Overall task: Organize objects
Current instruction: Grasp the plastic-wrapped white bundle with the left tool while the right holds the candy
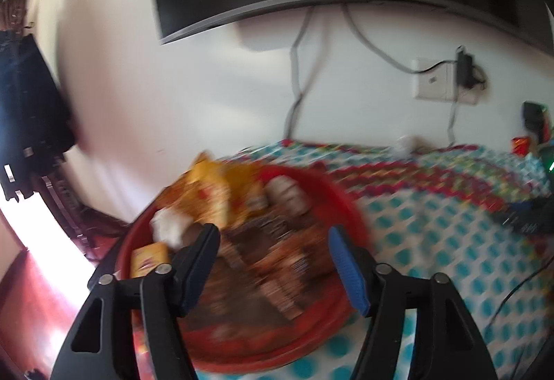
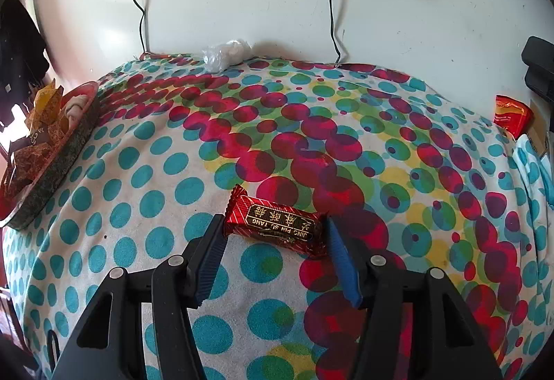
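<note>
Judging progress: most of the sorting looks done, with one loose sweet left to gather.

Left wrist view, tray: your red tray (image 1: pixel 332 196) sits at the corner of the dotted cloth (image 1: pixel 432 241) and is already piled with wrapped snacks (image 1: pixel 263 241), yellow packets at the back, though blur hides the detail.

Left wrist view, tongs: your left tongs (image 1: pixel 273 234) stand wide apart above the pile, holding nothing; whether they brush a wrapper, you cannot tell.

Right wrist view, candy: a red candy bar (image 2: pixel 277 222) lies alone on the cloth-covered surface (image 2: pixel 155 172), well apart from the tray (image 2: pixel 62 158) at the left edge.

Right wrist view, tongs: your right tongs (image 2: pixel 275 231) are spread wide, one tip at each end of the bar, seemingly just touching, not yet clamped.

Left to do: probably close on the bar and carry it to the tray.
</note>
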`<action>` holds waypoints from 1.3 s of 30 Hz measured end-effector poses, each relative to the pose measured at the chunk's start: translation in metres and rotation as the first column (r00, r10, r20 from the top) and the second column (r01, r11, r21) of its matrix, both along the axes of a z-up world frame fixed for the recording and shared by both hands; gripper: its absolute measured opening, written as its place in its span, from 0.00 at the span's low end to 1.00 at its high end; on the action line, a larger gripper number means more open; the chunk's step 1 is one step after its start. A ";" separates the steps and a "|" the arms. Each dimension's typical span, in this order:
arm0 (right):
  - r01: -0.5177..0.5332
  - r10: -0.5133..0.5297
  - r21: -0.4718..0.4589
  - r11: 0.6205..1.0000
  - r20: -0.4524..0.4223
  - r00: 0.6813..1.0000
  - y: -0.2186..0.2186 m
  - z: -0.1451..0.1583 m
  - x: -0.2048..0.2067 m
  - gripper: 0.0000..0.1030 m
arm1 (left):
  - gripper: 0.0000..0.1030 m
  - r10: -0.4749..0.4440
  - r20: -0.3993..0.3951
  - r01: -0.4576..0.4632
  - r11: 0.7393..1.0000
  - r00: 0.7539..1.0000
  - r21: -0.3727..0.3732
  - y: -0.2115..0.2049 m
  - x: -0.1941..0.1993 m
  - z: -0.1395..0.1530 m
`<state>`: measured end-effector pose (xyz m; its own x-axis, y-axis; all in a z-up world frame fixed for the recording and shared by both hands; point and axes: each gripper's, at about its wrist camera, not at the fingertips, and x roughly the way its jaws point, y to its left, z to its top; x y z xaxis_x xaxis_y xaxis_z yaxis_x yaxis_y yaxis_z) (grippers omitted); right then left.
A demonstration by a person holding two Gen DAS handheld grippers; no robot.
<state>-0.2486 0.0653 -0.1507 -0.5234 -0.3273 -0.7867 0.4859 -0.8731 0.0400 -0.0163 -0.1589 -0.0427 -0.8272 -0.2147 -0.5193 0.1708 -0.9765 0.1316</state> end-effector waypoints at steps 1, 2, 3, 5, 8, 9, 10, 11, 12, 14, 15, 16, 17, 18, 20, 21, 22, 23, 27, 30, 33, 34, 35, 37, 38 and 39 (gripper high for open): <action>-0.003 0.003 0.002 1.000 -0.001 1.000 0.005 0.003 0.003 0.56 | 0.74 -0.040 0.001 0.040 0.999 0.999 0.023 0.013 -0.015 0.006; -0.007 0.007 0.003 1.000 -0.002 1.000 0.005 0.004 0.003 0.56 | 0.78 -0.065 0.002 0.065 0.997 0.998 0.035 0.022 -0.025 0.009; -0.011 0.011 0.003 1.000 -0.001 1.000 0.004 0.004 0.003 0.57 | 0.78 -0.112 0.014 0.111 0.993 0.994 0.044 0.036 -0.044 0.013; -0.013 0.013 0.002 1.000 0.000 1.000 0.003 0.003 0.003 0.57 | 0.78 -0.189 0.051 0.188 0.982 0.981 0.026 0.062 -0.080 0.014; -0.014 0.014 -0.006 1.000 0.002 1.000 0.003 0.003 0.003 0.57 | 0.78 -0.296 0.149 0.293 0.955 0.943 0.046 0.101 -0.144 0.003; -0.016 0.017 -0.009 1.000 0.003 1.000 0.002 0.003 0.003 0.58 | 0.78 -0.311 0.176 0.307 0.950 0.934 0.054 0.111 -0.168 -0.002; -0.017 0.017 -0.007 1.000 0.003 1.000 0.002 0.003 0.003 0.58 | 0.78 -0.313 0.190 0.307 0.950 0.931 0.061 0.118 -0.188 -0.006; -0.017 0.017 -0.004 1.000 0.001 1.000 0.000 0.002 0.003 0.58 | 0.78 -0.312 0.208 0.305 0.950 0.927 0.064 0.124 -0.211 -0.012; -0.020 0.020 0.001 1.000 0.000 1.000 -0.001 0.001 0.003 0.59 | 0.78 -0.305 0.221 0.298 0.952 0.927 0.065 0.128 -0.229 -0.015; -0.027 0.027 0.001 1.000 0.001 1.000 -0.003 0.001 0.003 0.61 | 0.78 -0.295 0.241 0.289 0.955 0.925 0.062 0.134 -0.262 -0.024; -0.031 0.031 -0.006 0.999 0.003 1.000 -0.003 0.001 0.003 0.62 | 0.78 -0.289 0.245 0.286 0.957 0.926 0.048 0.137 -0.272 -0.027; -0.033 0.034 -0.013 0.999 0.006 0.999 -0.002 0.001 0.003 0.62 | 0.78 -0.286 0.252 0.286 0.957 0.925 0.037 0.139 -0.281 -0.031; -0.034 0.035 -0.023 0.999 0.009 0.999 -0.001 0.001 0.003 0.62 | 0.78 -0.293 0.275 0.294 0.955 0.916 0.039 0.141 -0.295 -0.037; -0.036 0.036 -0.031 0.999 0.012 0.999 -0.002 0.001 0.001 0.62 | 0.78 -0.295 0.289 0.295 0.954 0.911 0.044 0.144 -0.304 -0.043; -0.038 0.038 -0.042 0.998 0.015 0.999 -0.002 0.000 0.001 0.62 | 0.78 -0.294 0.313 0.298 0.954 0.903 0.036 0.148 -0.317 -0.055; -0.039 0.039 -0.042 0.998 0.016 0.999 -0.003 0.000 0.001 0.62 | 0.78 -0.293 0.320 0.299 0.954 0.901 0.032 0.151 -0.322 -0.060; -0.041 0.041 -0.041 0.998 0.015 0.999 -0.003 0.000 0.001 0.63 | 0.78 -0.290 0.326 0.297 0.954 0.900 0.028 0.153 -0.327 -0.065; -0.044 0.044 -0.040 0.998 0.015 0.999 -0.003 0.000 0.000 0.63 | 0.78 -0.278 0.335 0.287 0.958 0.900 0.023 0.154 -0.333 -0.070; -0.045 0.046 -0.049 0.998 0.018 0.999 -0.002 0.002 0.001 0.64 | 0.78 -0.228 0.373 0.230 0.972 0.899 0.041 0.155 -0.351 -0.091; -0.048 0.049 -0.051 0.998 0.018 0.999 -0.003 0.002 0.001 0.64 | 0.60 -0.246 0.353 0.226 0.969 0.903 0.097 0.152 -0.347 -0.100; -0.051 0.052 -0.045 0.998 0.016 0.999 -0.004 0.003 0.000 0.63 | 0.39 -0.267 0.349 0.216 0.960 0.898 0.178 0.146 -0.341 -0.100; -0.052 0.053 -0.041 0.998 0.015 0.999 -0.004 0.003 0.000 0.63 | 0.39 -0.261 0.356 0.205 0.961 0.897 0.187 0.145 -0.339 -0.099; -0.054 0.054 -0.042 0.998 0.015 0.998 -0.004 0.003 -0.001 0.63 | 0.39 -0.264 0.358 0.206 0.959 0.895 0.194 0.145 -0.336 -0.098; -0.051 0.052 -0.037 0.998 0.012 0.999 -0.003 0.003 -0.002 0.61 | 0.39 -0.267 0.358 0.210 0.959 0.895 0.192 0.145 -0.329 -0.096; -0.052 0.053 -0.036 0.998 0.012 0.999 -0.002 0.003 -0.002 0.61 | 0.39 -0.270 0.356 0.215 0.959 0.895 0.186 0.146 -0.324 -0.094; -0.053 0.053 -0.031 0.998 0.011 0.999 -0.002 0.002 -0.002 0.61 | 0.39 -0.269 0.354 0.216 0.959 0.896 0.181 0.146 -0.318 -0.092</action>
<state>-0.2506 0.0630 -0.1483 -0.4957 -0.3784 -0.7818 0.5306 -0.8445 0.0723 -0.3340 -0.0129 -0.1351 -0.5862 0.0610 -0.8079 -0.1089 -0.9940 0.0040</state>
